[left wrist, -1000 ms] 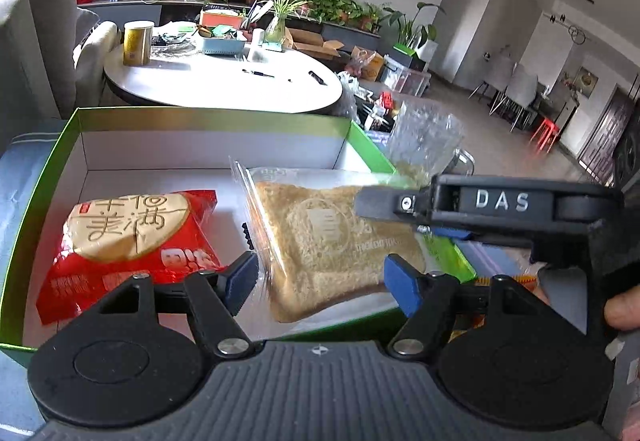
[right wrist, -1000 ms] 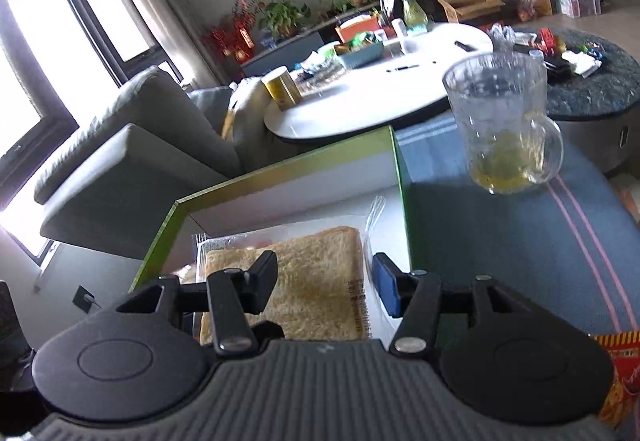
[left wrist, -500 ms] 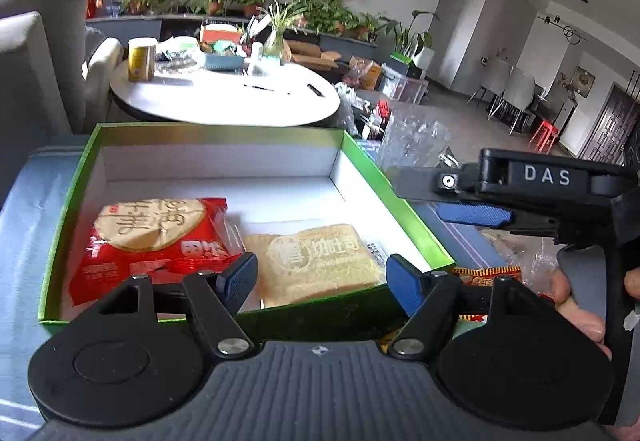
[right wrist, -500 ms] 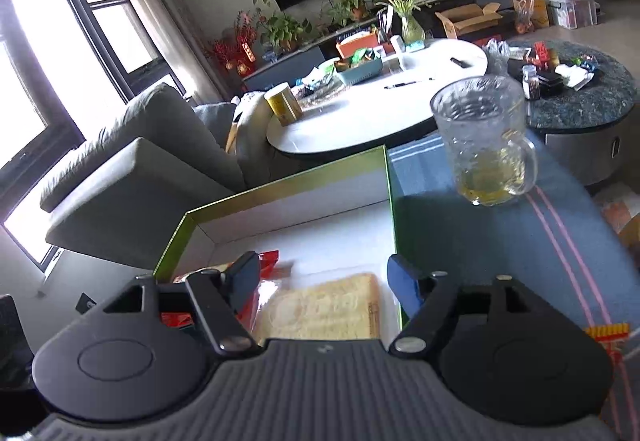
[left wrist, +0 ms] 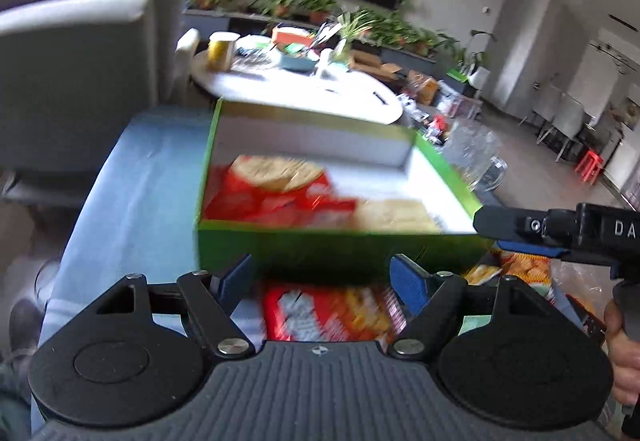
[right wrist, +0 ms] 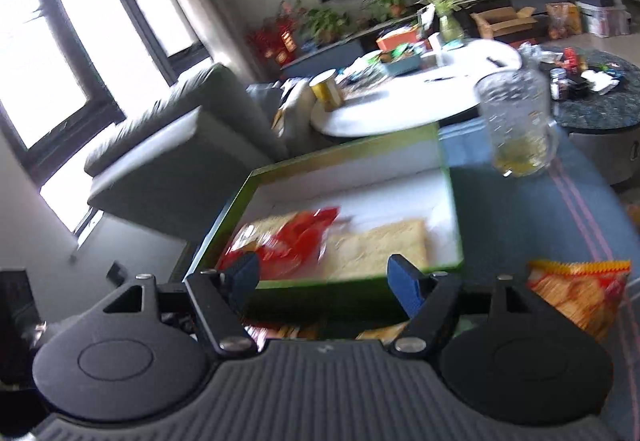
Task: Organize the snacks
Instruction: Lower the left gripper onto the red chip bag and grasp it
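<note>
Blue cloth covers the table where my green box sits, with a red pack and toast inside. My left gripper hangs with jaws apart over another red pack just outside the box. My right gripper is spread too, holding nothing, near an orange pack.

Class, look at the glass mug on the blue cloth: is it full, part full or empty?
Part full. The glass mug stands upright, and yellowish liquid fills only its bottom portion; the upper glass shows clear in the right wrist view.
</note>
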The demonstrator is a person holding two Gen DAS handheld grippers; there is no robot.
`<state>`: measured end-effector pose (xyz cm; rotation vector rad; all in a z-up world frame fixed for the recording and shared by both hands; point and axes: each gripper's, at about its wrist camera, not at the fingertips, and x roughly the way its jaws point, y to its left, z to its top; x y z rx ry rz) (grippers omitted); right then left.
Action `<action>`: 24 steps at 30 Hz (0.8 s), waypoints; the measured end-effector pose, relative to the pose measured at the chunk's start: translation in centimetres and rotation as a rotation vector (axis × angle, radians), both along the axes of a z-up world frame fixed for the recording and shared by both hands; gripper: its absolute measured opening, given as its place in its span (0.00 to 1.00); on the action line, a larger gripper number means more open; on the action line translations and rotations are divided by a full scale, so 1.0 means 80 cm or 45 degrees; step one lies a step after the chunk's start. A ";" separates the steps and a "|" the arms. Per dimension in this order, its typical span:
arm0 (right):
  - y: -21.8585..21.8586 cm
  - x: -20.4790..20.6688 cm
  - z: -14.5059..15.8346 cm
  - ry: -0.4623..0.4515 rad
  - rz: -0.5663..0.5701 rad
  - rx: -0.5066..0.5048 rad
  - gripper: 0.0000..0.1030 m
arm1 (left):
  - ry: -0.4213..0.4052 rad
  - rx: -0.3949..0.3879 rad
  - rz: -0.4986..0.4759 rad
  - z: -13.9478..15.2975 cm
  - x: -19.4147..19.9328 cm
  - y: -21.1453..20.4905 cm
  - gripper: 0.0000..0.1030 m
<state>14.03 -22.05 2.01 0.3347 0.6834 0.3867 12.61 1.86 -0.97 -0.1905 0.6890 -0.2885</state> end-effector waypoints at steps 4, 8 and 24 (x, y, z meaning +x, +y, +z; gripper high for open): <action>0.028 -0.005 -0.016 0.070 0.077 0.012 0.78 | 0.060 0.003 0.016 -0.017 -0.009 0.011 0.71; 0.054 0.000 -0.034 0.114 0.080 -0.040 0.78 | 0.112 0.019 -0.021 -0.032 -0.012 0.012 0.71; 0.101 0.005 -0.056 0.168 0.043 -0.170 0.78 | 0.161 0.016 -0.096 -0.063 -0.009 0.005 0.71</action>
